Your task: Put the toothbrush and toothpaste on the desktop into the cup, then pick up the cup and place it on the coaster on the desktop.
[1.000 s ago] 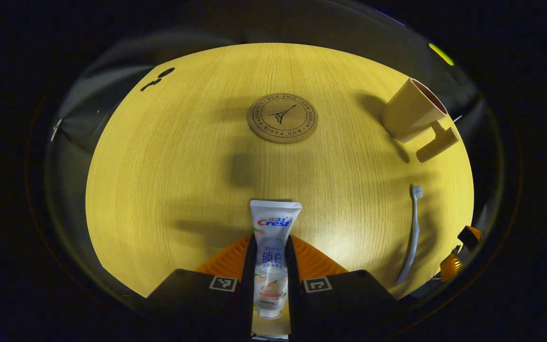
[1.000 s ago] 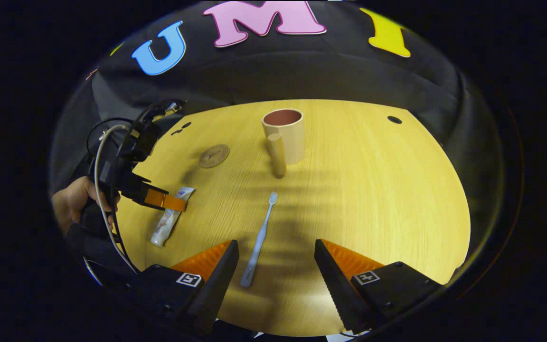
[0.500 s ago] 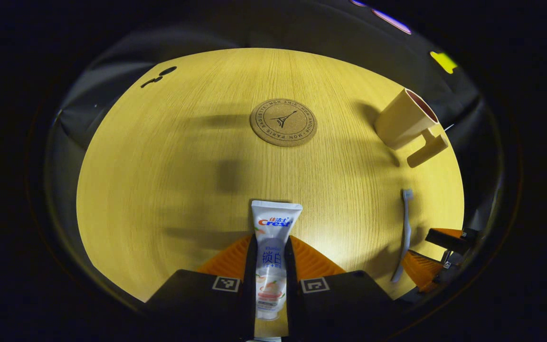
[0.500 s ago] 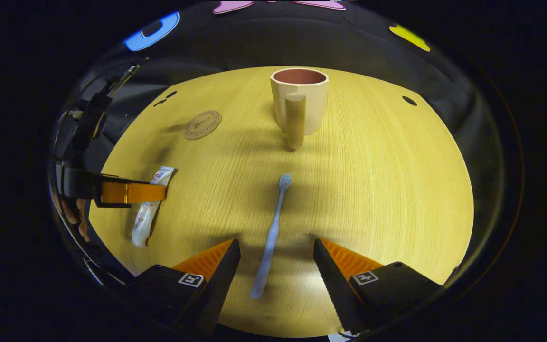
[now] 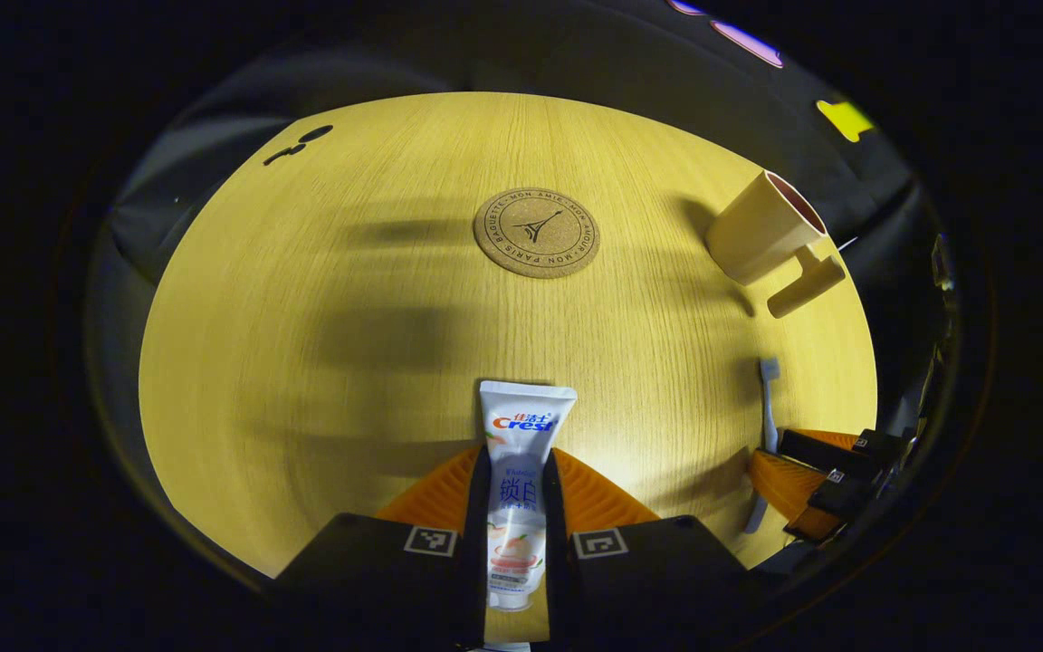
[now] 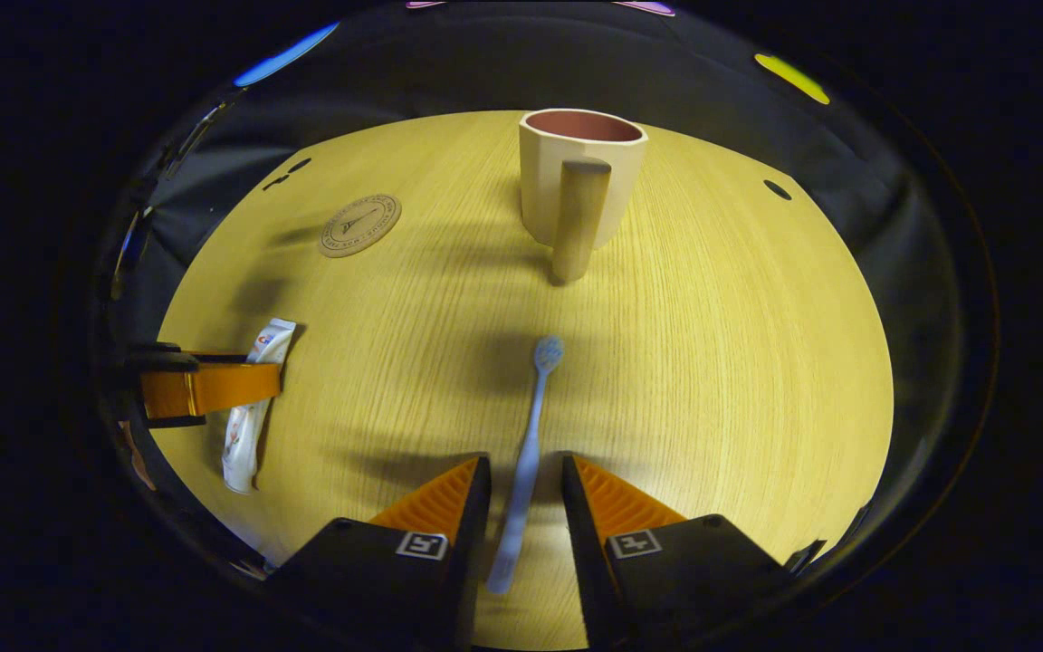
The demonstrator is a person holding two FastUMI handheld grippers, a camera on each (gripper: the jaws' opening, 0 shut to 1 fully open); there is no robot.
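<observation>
On desktop (image 5: 304,299): left tool (image 5: 516,489) clamps toothpaste (image 5: 521,453)

Left tool (image 5: 516,480) clamped tight; right tool (image 6: 526,493) nearly closed, fingers narrowly apart.

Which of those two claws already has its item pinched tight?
The left claw: its fingers press the toothpaste. The right claw straddles the toothbrush with small gaps on both sides.
</observation>
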